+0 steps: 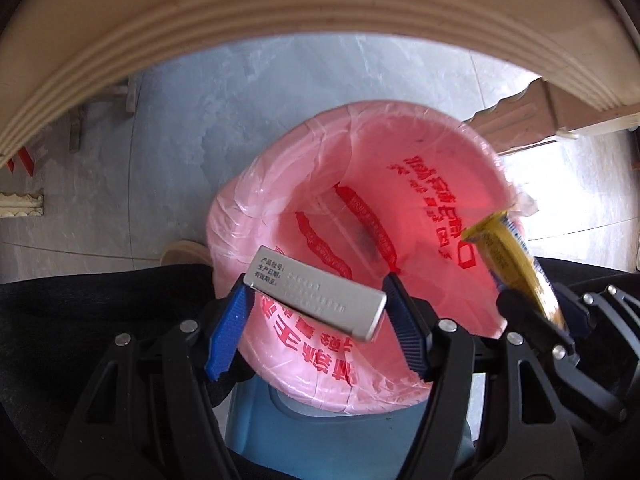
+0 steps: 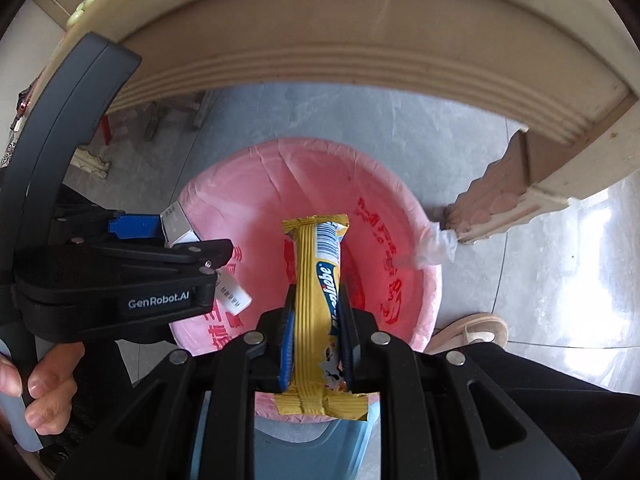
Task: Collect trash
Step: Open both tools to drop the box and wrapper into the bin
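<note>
A bin lined with a pink bag (image 1: 400,208) printed in red stands on the floor below both grippers; it also shows in the right wrist view (image 2: 256,200). My left gripper (image 1: 316,304) is shut on a small silver-grey box (image 1: 320,296) and holds it over the bin's near rim. The box and the left gripper (image 2: 172,236) show at the left of the right wrist view. My right gripper (image 2: 316,320) is shut on a yellow snack wrapper (image 2: 320,280), held lengthwise over the bin. The wrapper (image 1: 508,260) also shows at the right of the left wrist view.
A cream table edge (image 2: 360,40) arches over the bin, with a carved leg (image 2: 500,200) at the right. The bin's blue body (image 1: 280,432) shows under the bag. A crumpled white tissue (image 2: 436,248) lies by the bin rim. A beige slipper (image 2: 472,332) rests on the grey tiled floor.
</note>
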Demonstrator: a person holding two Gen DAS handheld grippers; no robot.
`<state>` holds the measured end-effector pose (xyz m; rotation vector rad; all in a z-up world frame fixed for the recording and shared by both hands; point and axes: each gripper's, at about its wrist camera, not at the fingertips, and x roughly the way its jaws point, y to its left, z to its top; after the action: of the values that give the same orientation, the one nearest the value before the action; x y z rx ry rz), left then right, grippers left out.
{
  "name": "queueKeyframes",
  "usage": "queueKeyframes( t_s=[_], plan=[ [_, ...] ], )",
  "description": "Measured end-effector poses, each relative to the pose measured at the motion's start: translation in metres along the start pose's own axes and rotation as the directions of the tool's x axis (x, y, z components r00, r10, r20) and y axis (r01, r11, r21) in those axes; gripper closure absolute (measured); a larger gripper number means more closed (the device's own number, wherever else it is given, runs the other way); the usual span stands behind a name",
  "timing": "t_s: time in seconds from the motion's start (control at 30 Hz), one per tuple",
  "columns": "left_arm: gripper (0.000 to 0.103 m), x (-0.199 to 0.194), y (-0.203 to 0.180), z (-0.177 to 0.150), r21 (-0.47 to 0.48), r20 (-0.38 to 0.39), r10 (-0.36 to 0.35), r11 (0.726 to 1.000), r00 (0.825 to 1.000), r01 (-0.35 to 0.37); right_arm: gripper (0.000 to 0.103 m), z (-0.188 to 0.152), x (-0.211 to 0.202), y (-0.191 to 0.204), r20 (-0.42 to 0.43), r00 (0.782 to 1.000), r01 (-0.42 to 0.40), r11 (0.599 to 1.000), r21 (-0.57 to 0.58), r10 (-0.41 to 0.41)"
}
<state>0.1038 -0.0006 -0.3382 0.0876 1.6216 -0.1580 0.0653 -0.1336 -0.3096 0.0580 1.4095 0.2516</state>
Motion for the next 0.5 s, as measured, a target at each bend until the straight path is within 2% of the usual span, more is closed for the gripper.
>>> queueKeyframes(
  t_s=[0.07, 0.1, 0.3, 0.4, 0.47, 0.5],
  plan=[
    [0.039, 0.009, -0.001, 0.004, 0.0, -0.019, 0.009, 1.0, 1.0, -0.009, 0.085, 0.0, 0.009, -0.001, -0.026, 1.0, -0.005, 1.0, 0.005, 0.005],
    [0.048, 0.013, -0.002, 0.007, -0.001, -0.031, 0.009, 1.0, 0.999, -0.009, 0.085, 0.0, 0.015, -0.003, -0.04, 0.999, -0.009, 1.0, 0.01, 0.009],
    [0.049, 0.041, 0.004, 0.014, -0.035, -0.136, 0.021, 0.999, 0.991, -0.026, 0.084, 0.003, 0.048, -0.007, -0.116, 0.993, -0.033, 0.999, 0.026, 0.036],
    [0.049, 0.045, 0.005, 0.016, -0.044, -0.154, 0.018, 0.999, 0.988, -0.025, 0.081, 0.003, 0.059, -0.008, -0.151, 0.988, -0.037, 0.999, 0.026, 0.04],
    [0.049, 0.044, 0.004, 0.016, -0.044, -0.15, 0.025, 0.999, 0.988, -0.032, 0.074, 0.004, 0.059, -0.009, -0.148, 0.989, -0.026, 0.999, 0.027, 0.029],
    [0.049, 0.045, 0.003, 0.016, -0.04, -0.154, 0.022, 0.999, 0.988, -0.028, 0.067, 0.004, 0.06, -0.009, -0.146, 0.989, -0.021, 0.999, 0.029, 0.025]
  ],
)
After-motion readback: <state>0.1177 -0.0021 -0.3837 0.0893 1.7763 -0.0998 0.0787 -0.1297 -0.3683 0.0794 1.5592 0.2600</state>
